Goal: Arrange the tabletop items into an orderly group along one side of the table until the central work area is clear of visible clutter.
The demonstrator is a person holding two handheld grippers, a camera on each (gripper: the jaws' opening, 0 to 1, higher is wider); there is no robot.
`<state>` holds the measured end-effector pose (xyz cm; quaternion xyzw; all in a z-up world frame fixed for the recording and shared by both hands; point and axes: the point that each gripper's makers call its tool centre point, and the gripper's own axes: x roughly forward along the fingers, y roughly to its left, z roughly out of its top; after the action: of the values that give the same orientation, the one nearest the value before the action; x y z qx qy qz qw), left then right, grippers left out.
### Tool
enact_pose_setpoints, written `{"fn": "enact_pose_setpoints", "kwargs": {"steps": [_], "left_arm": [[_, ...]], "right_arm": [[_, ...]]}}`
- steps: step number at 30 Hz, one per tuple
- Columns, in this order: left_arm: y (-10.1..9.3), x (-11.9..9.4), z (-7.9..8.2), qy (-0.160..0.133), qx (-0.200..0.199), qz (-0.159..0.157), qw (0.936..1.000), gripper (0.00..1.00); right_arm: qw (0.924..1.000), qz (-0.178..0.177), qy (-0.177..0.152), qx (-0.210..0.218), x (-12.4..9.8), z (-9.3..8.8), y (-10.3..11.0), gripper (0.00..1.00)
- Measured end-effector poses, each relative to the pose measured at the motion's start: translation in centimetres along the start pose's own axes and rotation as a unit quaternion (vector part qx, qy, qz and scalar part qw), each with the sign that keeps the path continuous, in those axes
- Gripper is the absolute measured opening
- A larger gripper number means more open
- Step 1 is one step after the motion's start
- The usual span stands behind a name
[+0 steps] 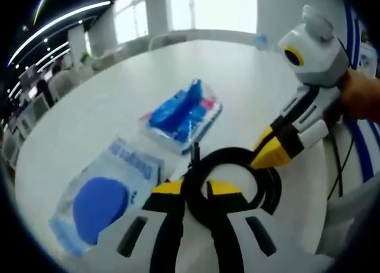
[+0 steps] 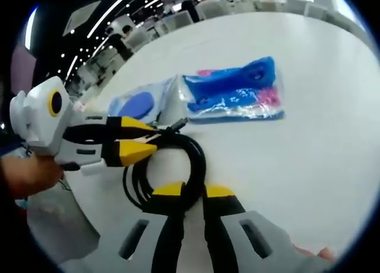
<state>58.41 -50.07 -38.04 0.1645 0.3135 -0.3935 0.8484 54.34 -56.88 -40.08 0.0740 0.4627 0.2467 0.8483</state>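
A coiled black cable (image 1: 234,154) lies on the white round table (image 1: 178,65) close in front of me. My left gripper (image 1: 196,191) is shut on the near side of the coil. My right gripper (image 1: 261,157) comes in from the right and pinches the coil's right side. In the right gripper view, my right gripper (image 2: 194,193) grips the coil (image 2: 200,160), and the left gripper (image 2: 151,137) holds it near the plug end. Beyond the coil lie a clear packet of blue and pink items (image 1: 181,116) (image 2: 234,92) and a packet with a blue round disc (image 1: 101,205) (image 2: 139,102).
A hand (image 1: 363,95) holds the right gripper. A thin black cord (image 1: 338,160) hangs past the table's right edge. The table (image 2: 314,166) is bare beyond the packets. Chairs and other tables (image 1: 35,101) stand far behind.
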Motion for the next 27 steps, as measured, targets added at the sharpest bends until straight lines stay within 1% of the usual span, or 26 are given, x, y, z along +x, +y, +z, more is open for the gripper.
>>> {"fn": "enact_pose_setpoints", "kwargs": {"steps": [10, 14, 18, 21, 24, 27], "left_arm": [[-0.1, -0.4, 0.2, -0.007, -0.007, 0.0, 0.9999, 0.17], [0.1, -0.6, 0.4, -0.01, -0.008, 0.002, 0.9999, 0.17], [0.1, -0.8, 0.5, -0.012, -0.007, 0.002, 0.9999, 0.17], [0.1, -0.8, 0.4, -0.012, -0.008, 0.002, 0.9999, 0.17], [0.1, -0.9, 0.4, -0.013, -0.009, 0.002, 0.9999, 0.18], [0.1, -1.1, 0.4, -0.015, -0.01, 0.003, 0.9998, 0.18]], "right_arm": [[1.0, -0.001, 0.0, -0.006, -0.1, 0.0, 0.1, 0.11], [0.9999, -0.002, -0.008, -0.012, -0.3, 0.3, 0.1, 0.11], [0.9998, -0.006, -0.007, -0.02, -0.4, 0.4, 0.0, 0.13], [0.9997, 0.001, -0.019, -0.017, -0.6, 0.9, 0.3, 0.11], [0.9993, -0.002, -0.025, -0.026, -0.7, 1.4, 0.5, 0.15], [0.9991, -0.002, -0.029, -0.03, -0.8, 1.6, 0.6, 0.15]]}}
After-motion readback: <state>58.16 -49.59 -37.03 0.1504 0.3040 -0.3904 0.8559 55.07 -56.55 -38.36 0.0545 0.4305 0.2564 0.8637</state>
